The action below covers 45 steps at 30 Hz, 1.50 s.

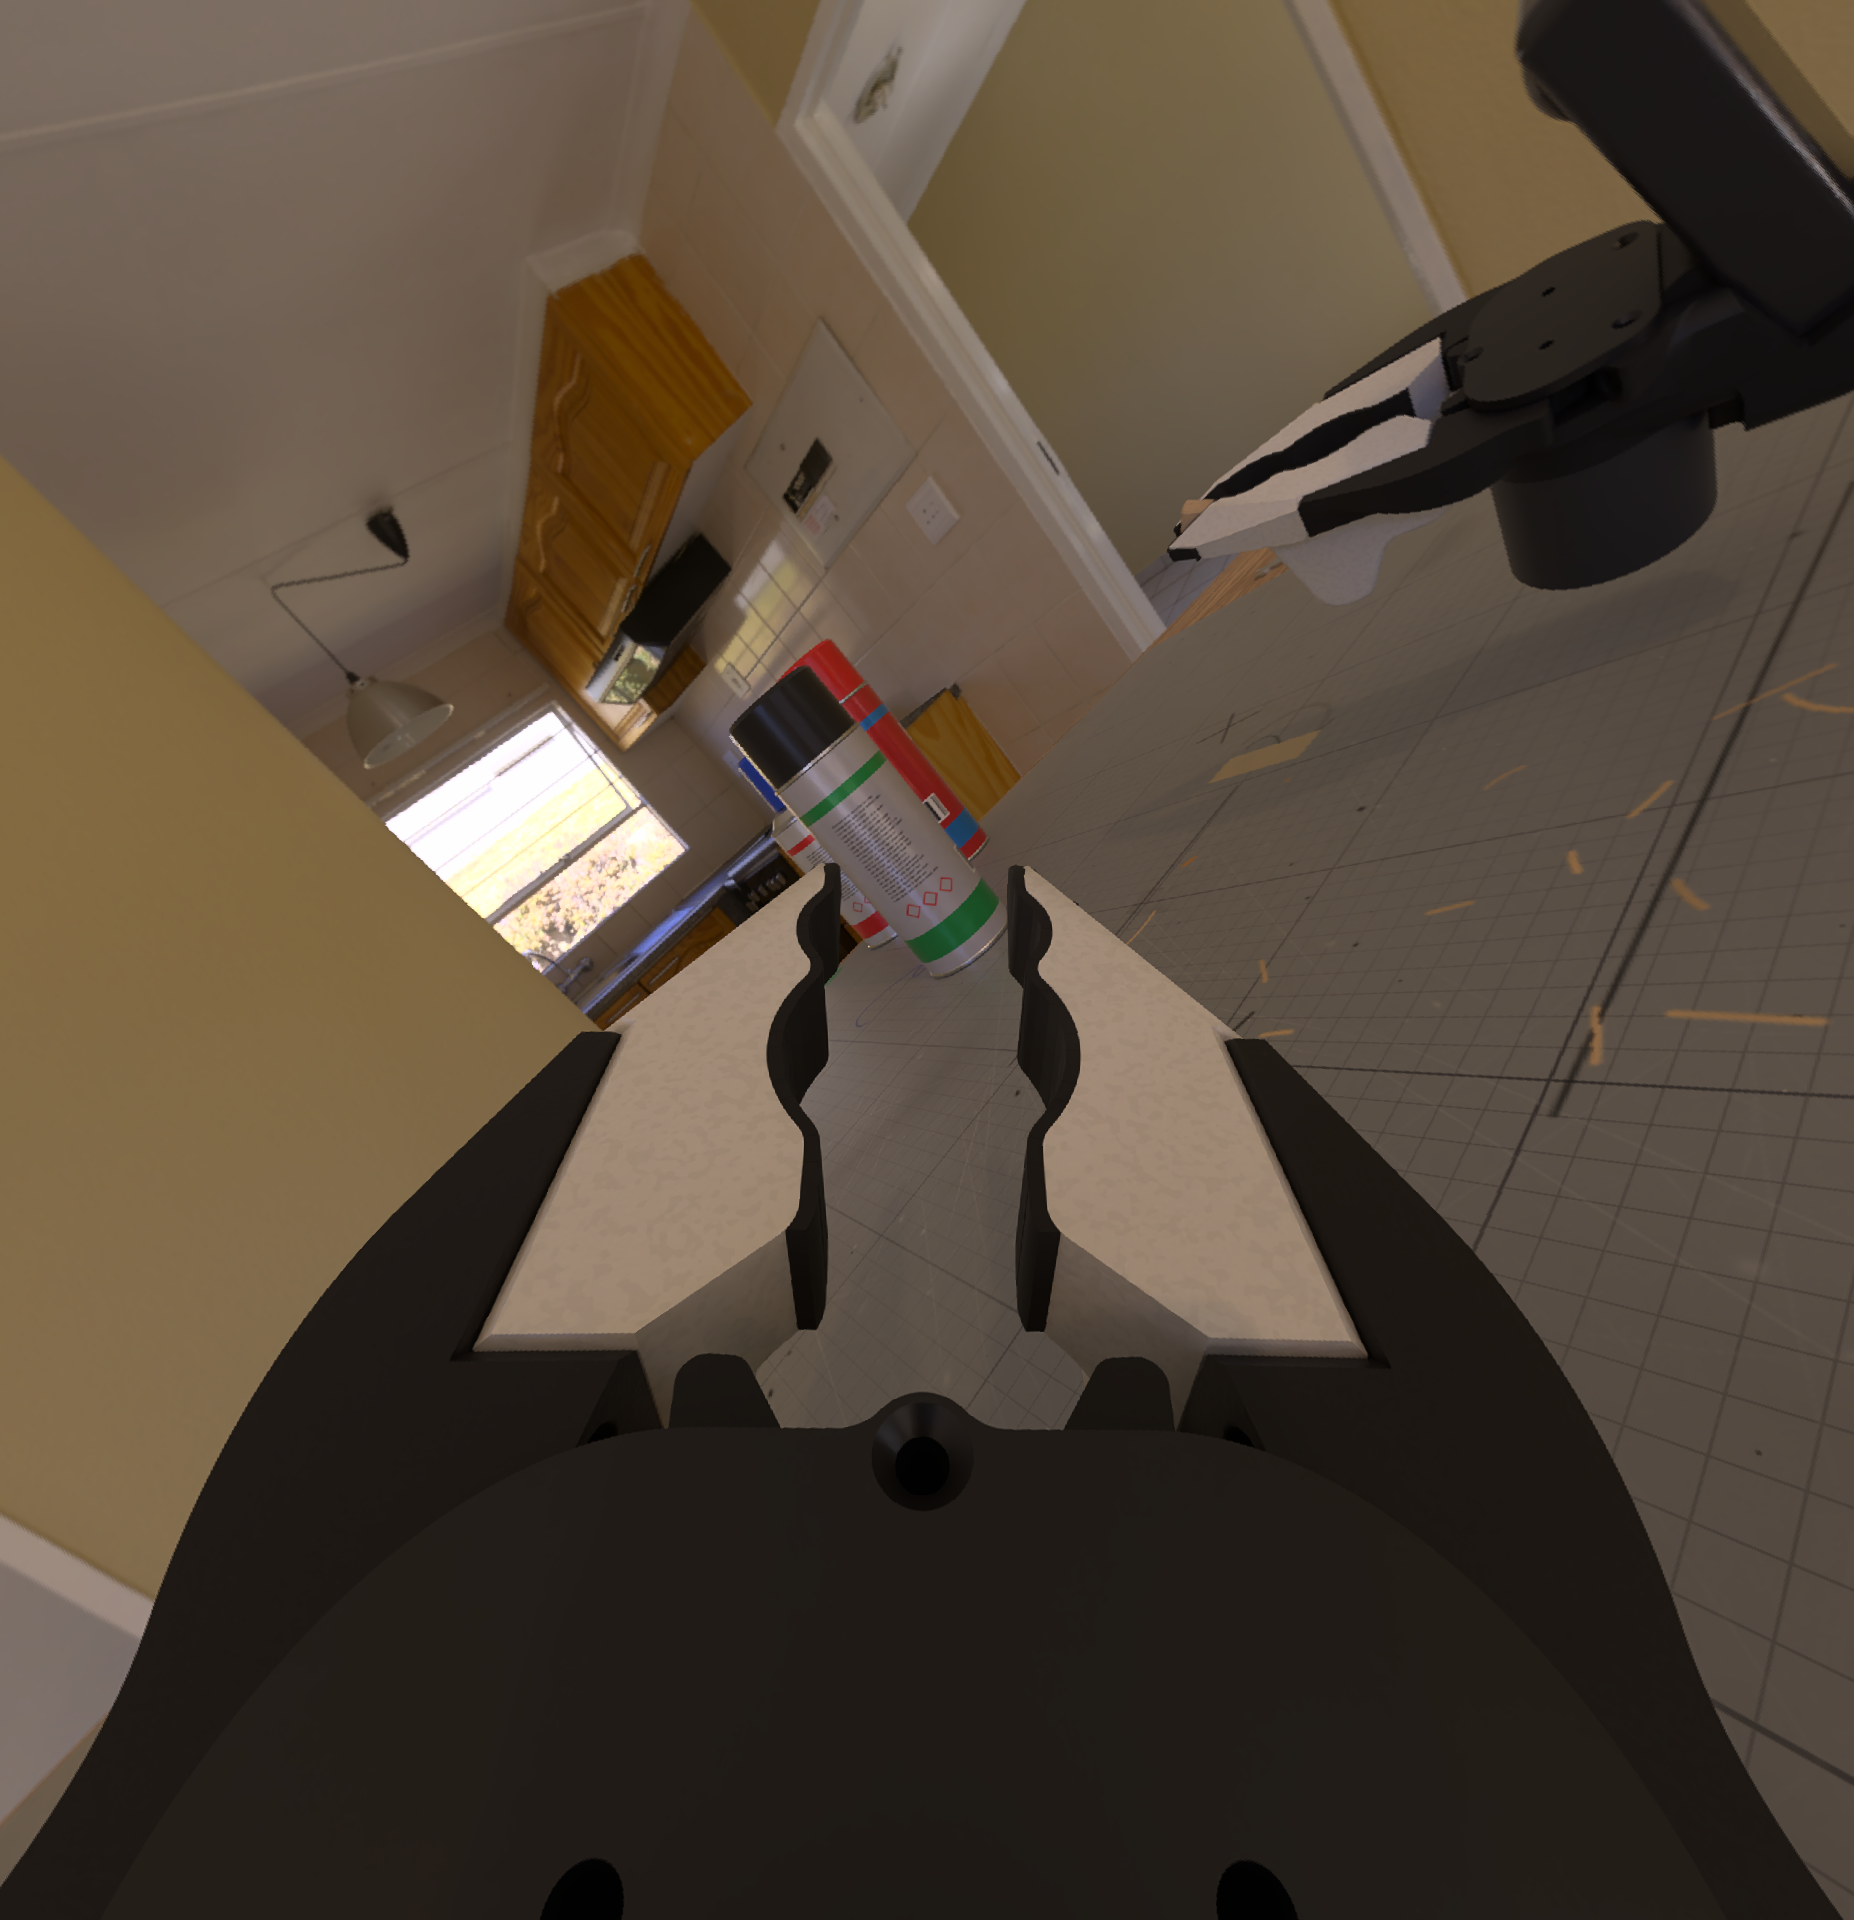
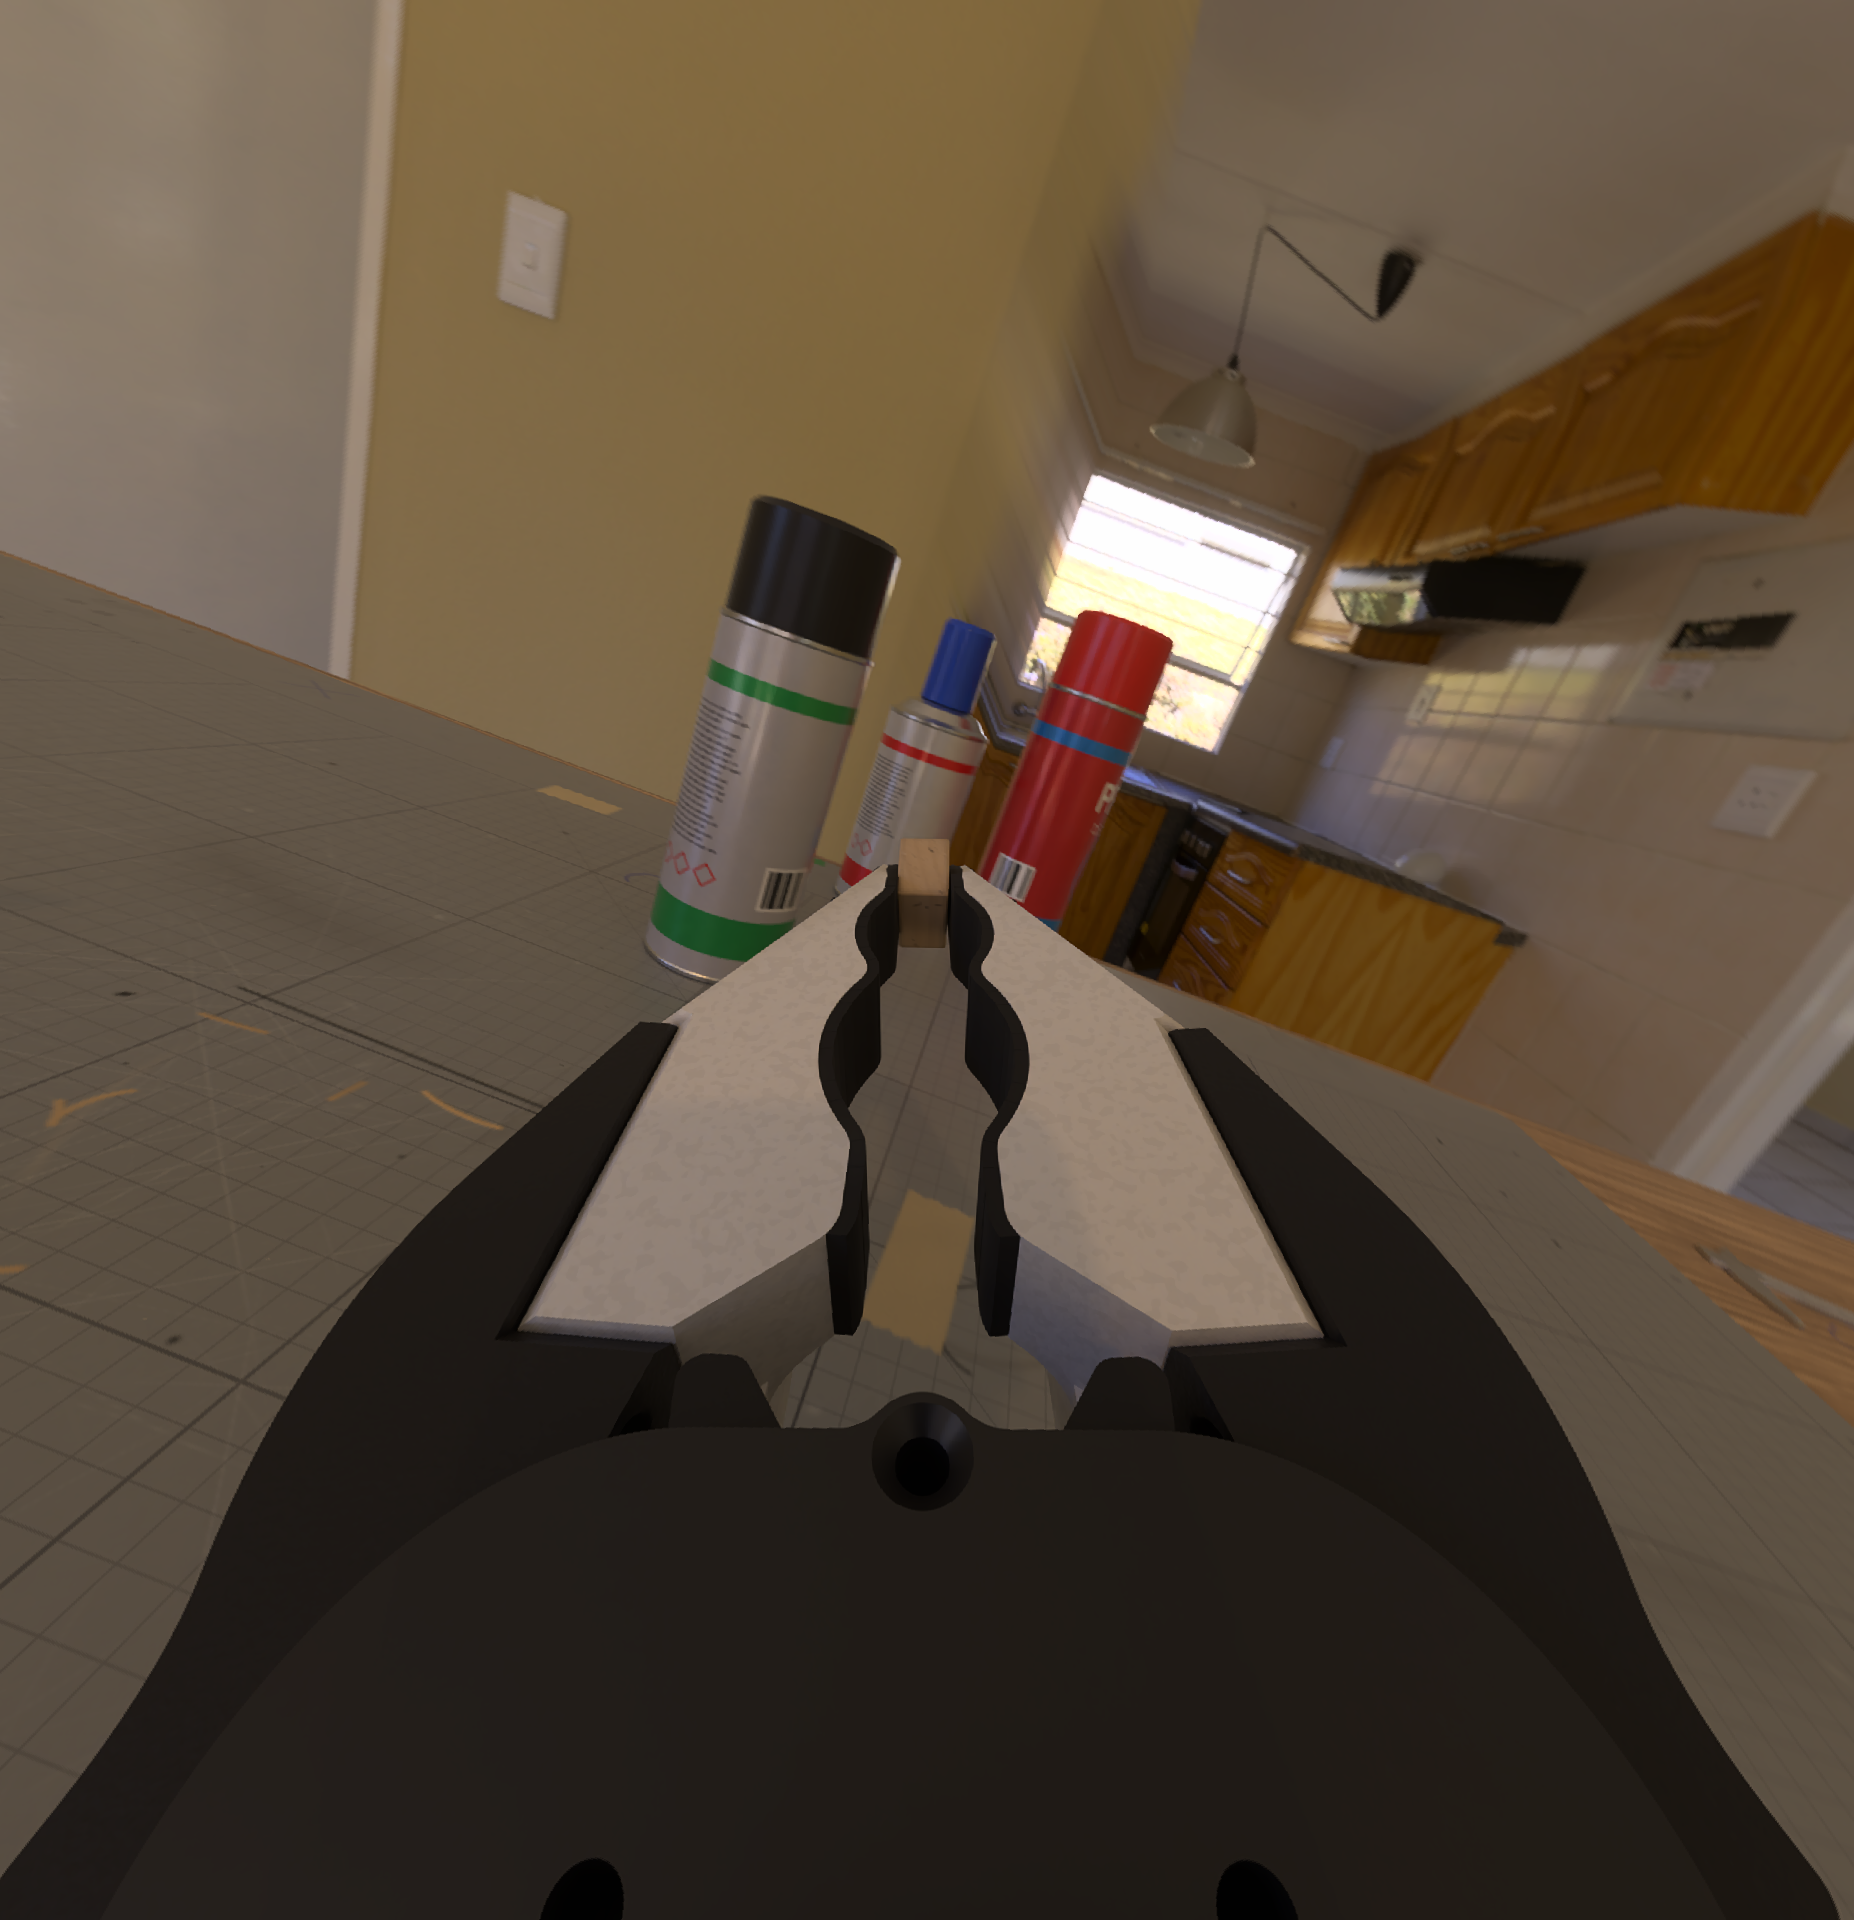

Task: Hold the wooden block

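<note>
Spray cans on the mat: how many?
3, clustered at the mat's far edge: black-capped can on the left, blue-capped can in the middle, red can on the right. None seem hidden.

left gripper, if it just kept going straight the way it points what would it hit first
Probably the black-capped spray can: it stands right past the open left gripper, ahead of the other cans. Depth is hard to judge.

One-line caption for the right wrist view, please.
Right gripper pinches a small wooden block at its fingertips above the gridded mat, three spray cans behind.
</note>
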{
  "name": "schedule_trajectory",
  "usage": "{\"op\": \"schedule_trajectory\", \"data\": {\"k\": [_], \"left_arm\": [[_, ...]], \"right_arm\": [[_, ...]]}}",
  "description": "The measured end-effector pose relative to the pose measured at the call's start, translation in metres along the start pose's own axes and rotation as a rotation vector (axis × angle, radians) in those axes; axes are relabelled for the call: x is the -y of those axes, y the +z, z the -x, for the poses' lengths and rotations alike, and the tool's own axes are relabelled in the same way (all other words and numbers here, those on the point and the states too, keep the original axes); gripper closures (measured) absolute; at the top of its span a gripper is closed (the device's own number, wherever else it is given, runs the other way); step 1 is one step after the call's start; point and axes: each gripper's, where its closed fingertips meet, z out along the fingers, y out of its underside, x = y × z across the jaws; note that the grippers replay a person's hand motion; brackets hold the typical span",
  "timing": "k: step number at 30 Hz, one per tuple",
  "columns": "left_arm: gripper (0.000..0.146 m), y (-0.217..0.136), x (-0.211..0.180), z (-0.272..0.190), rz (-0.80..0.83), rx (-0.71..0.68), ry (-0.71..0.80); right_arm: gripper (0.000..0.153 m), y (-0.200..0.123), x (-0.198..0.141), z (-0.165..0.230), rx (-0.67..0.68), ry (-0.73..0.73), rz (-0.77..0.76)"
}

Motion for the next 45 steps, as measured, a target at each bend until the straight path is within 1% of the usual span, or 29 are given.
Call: {"op": "schedule_trajectory", "data": {"k": [5, 9, 11, 13, 17, 19, 21, 25, 28, 31, 34, 38, 41, 43, 45], "left_arm": [[0.114, 0.001, 0.003, -0.007, -0.011, -0.025, 0.026], [0.114, 0.001, 0.005, -0.006, -0.025, -0.028, -0.033], [0.115, 0.0, 0.007, -0.01, -0.045, -0.053, -0.082], [0.115, 0.001, 0.01, -0.021, -0.069, -0.112, -0.131], [0.117, -0.007, 0.03, -0.049, -0.213, -0.283, -0.081], [0.118, -0.01, 0.038, -0.051, -0.262, -0.326, -0.147], [0.118, -0.009, 0.038, -0.049, -0.275, -0.351, -0.238], [0.118, -0.005, 0.029, -0.034, -0.242, -0.332, -0.389], [0.118, -0.008, 0.029, -0.022, -0.248, -0.296, -0.42], [0.118, -0.011, 0.032, -0.015, -0.272, -0.272, -0.382], [0.118, -0.012, 0.032, -0.003, -0.28, -0.22, -0.347], [0.118, -0.012, 0.02, 0.021, -0.254, -0.137, -0.325], [0.118, -0.014, 0.012, 0.037, -0.234, -0.085, -0.243], [0.118, -0.015, 0.01, 0.041, -0.229, -0.079, -0.218], [0.118, -0.014, 0.009, 0.04, -0.226, -0.096, -0.24]], "right_arm": [[0.144, -0.008, -0.015, -0.008, -0.041, 0.07, 0.096], [0.144, -0.012, -0.015, -0.006, -0.031, 0.073, 0.107], [0.144, -0.014, -0.011, 0.0, -0.003, 0.061, 0.088], [0.144, -0.014, -0.007, 0.009, 0.037, 0.043, 0.07], [0.144, -0.012, -0.005, 0.032, 0.156, -0.013, 0.065], [0.144, -0.014, -0.001, 0.041, 0.204, -0.018, 0.045], [0.145, -0.016, 0.003, 0.045, 0.225, -0.01, 0.021], [0.145, -0.015, 0.001, 0.043, 0.216, -0.001, 0.037], [0.145, -0.015, -0.002, 0.039, 0.187, -0.005, 0.052], [0.145, -0.014, -0.007, 0.034, 0.149, -0.035, 0.084], [0.145, -0.014, -0.014, 0.027, 0.097, -0.077, 0.134], [0.145, -0.013, -0.021, 0.018, 0.018, -0.136, 0.188], [0.145, -0.012, -0.025, 0.015, -0.012, -0.172, 0.221], [0.145, -0.011, -0.028, 0.013, -0.029, -0.179, 0.242], [0.145, -0.01, -0.029, 0.01, -0.043, -0.182, 0.252]]}}
